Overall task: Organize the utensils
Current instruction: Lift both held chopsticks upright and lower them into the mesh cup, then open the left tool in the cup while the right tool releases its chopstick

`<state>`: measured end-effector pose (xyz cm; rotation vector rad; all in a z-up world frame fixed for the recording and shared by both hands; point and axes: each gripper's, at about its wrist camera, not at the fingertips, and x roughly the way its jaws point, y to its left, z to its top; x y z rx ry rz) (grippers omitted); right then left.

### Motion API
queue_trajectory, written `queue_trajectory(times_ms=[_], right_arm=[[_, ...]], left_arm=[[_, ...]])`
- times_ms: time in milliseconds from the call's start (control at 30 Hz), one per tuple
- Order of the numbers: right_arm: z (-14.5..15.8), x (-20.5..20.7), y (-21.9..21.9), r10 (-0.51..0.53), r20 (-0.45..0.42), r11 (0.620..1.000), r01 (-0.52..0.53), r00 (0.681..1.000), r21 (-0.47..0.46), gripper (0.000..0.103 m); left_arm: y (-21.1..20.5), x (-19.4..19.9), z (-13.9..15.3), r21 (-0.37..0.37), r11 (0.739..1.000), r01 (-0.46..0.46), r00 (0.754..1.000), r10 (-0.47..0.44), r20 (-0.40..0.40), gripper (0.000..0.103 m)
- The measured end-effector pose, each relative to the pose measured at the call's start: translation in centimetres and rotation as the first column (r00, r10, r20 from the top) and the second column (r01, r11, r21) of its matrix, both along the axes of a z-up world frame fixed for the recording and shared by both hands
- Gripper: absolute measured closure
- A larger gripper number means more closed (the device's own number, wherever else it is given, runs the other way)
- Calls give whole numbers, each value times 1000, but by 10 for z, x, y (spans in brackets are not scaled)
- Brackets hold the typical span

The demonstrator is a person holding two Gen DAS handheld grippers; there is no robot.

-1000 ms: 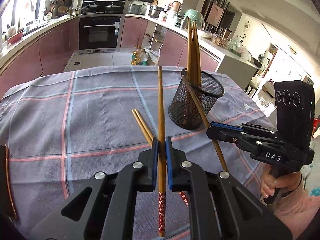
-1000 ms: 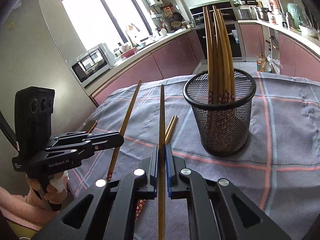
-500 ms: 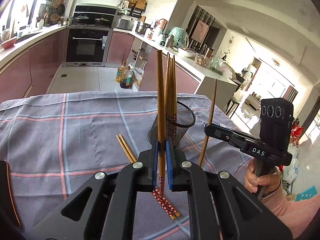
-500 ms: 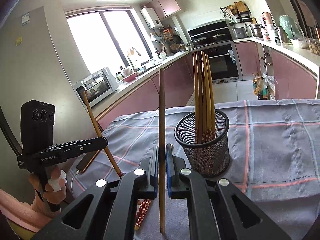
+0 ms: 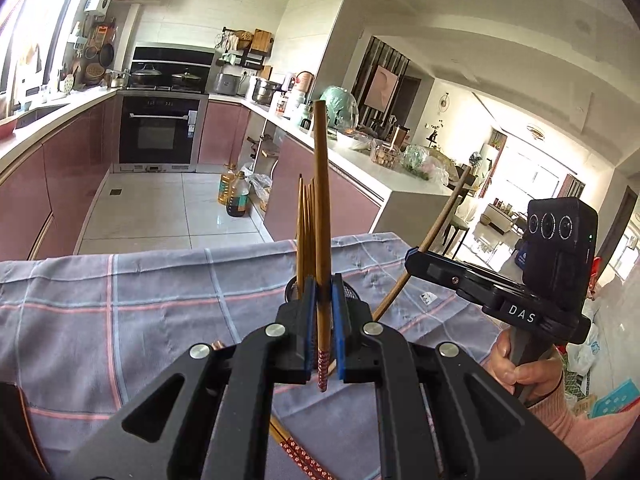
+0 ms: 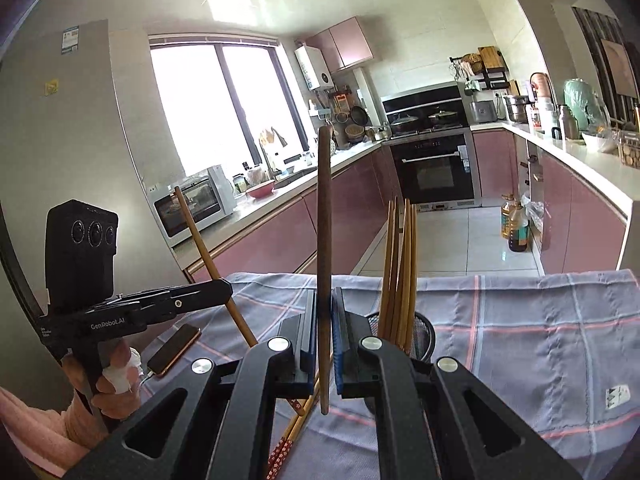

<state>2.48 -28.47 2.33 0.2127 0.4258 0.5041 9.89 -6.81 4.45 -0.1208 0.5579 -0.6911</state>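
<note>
Both chopsticks lifted off the table
Left tool (image 5: 323,304) and right tool (image 6: 325,316) have risen, swinging each gripped chopstick (image 5: 321,200) (image 6: 324,220) upright above the mesh holder (image 6: 420,332).

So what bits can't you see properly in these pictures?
- Mesh cup: mostly hidden behind each gripper's own fingers in both wrist views; only slivers of rim show.
- Two chopsticks on the cloth: the left gripper covers their far ends.
- Phone: screen side not visible, partly behind the left gripper in the right wrist view.
- Tablecloth: near edge cut off by both frames.
</note>
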Motion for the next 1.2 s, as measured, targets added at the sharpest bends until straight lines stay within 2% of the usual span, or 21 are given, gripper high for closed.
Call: queue_trajectory(times_ms=[300, 633, 867, 1200], right_arm=[[32, 7, -8, -30, 77, 999, 31, 997, -21, 97], [33, 25, -16, -80, 88, 997, 82, 993, -14, 97], [17, 39, -14, -95, 38, 995, 96, 995, -33, 97], [-19, 62, 0, -63, -113, 994, 52, 992, -100, 97]], left_arm=[[-20, 14, 29, -16, 1000, 14, 998, -13, 56, 95], [-39, 33, 31, 9, 1000, 5, 998, -5, 64, 95], [-54, 48, 12, 79, 997, 5, 999, -8, 38, 95], [-74, 57, -23, 204, 976, 78, 997, -73, -31, 95]])
